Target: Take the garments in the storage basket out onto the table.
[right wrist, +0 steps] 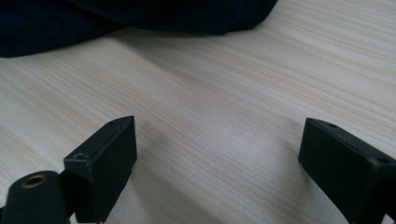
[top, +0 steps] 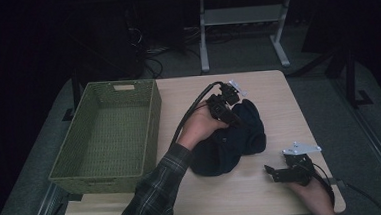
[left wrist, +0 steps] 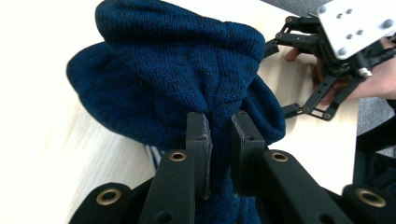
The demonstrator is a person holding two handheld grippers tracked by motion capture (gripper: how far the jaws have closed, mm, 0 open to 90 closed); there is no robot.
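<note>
High view: dim lighting. Dark blue knit garment (top: 233,142) lies bunched mid-table (top: 264,193), just right of the green woven basket (top: 105,137). Left gripper (top: 227,111) sits on the garment's top; its jaw tips are lost against the dark cloth, so the grip is hard to read here. Plaid sleeve (top: 154,195) is cut off at the bottom edge. Right gripper (top: 275,172) rests on the table near the front right corner, apart from the garment, its hand partly out of frame.

Left gripper view: both jaws narrow, pinching a gathered fold of the garment (left wrist: 187,70). A bit of striped fabric (left wrist: 152,154) peeks out underneath, mostly hidden. Right gripper (left wrist: 292,70) is visible beyond, jaws spread.

Right gripper view: jaws wide apart over bare table (right wrist: 210,116), nothing between them. Garment edge (right wrist: 140,18) is cut off at the top, near black.
</note>
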